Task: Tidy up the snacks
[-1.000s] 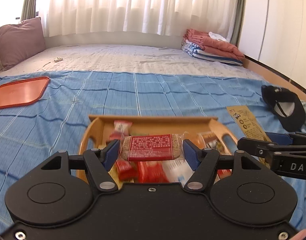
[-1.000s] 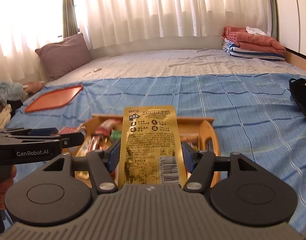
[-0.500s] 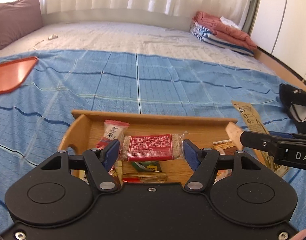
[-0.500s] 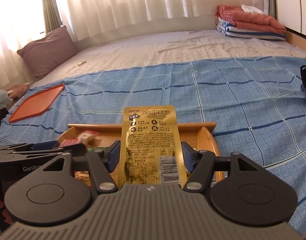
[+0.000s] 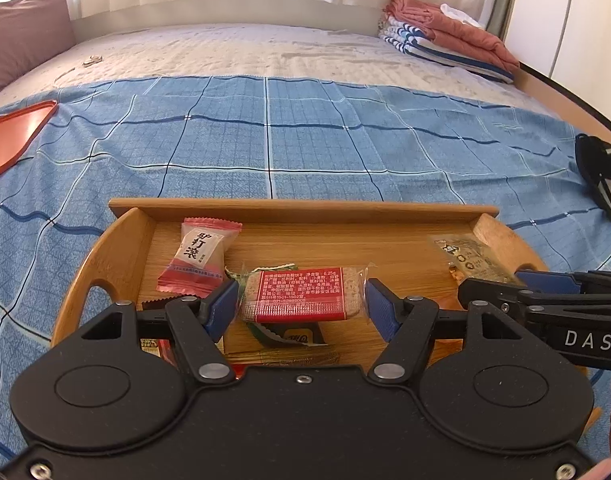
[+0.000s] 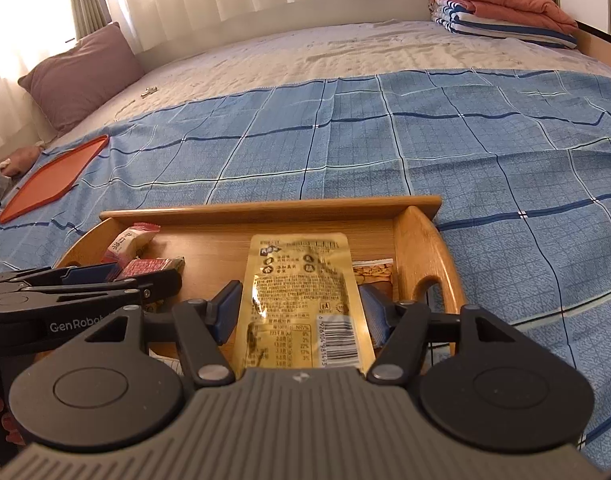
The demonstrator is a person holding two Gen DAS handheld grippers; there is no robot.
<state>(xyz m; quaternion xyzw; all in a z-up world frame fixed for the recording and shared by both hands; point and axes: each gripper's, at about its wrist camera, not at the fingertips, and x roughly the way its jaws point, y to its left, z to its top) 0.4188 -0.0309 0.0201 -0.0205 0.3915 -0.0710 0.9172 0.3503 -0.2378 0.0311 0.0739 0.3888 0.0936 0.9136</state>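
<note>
A wooden tray (image 5: 305, 210) with handle cut-outs lies on the blue checked sheet and holds several snack packets. My left gripper (image 5: 301, 312) hangs low over the tray's middle, shut on a red biscuit packet (image 5: 301, 294) held crosswise. A pink packet (image 5: 201, 256) lies just beyond it on the left. My right gripper (image 6: 301, 314) is over the right half of the tray (image 6: 265, 208), shut on a gold packet (image 6: 301, 292) that leans forward toward the tray floor. Each gripper shows at the edge of the other's view, side by side.
An orange tray (image 5: 13, 136) lies far left on the sheet. A black cap (image 5: 597, 172) sits at the right. Folded blankets (image 5: 445, 40) are at the back right and a mauve pillow (image 6: 81, 72) at the back left. Blue sheet stretches beyond the wooden tray.
Both grippers have come forward and down over the wooden tray, which now looks larger. Each still grips its packet. The gold packet tips further forward.
</note>
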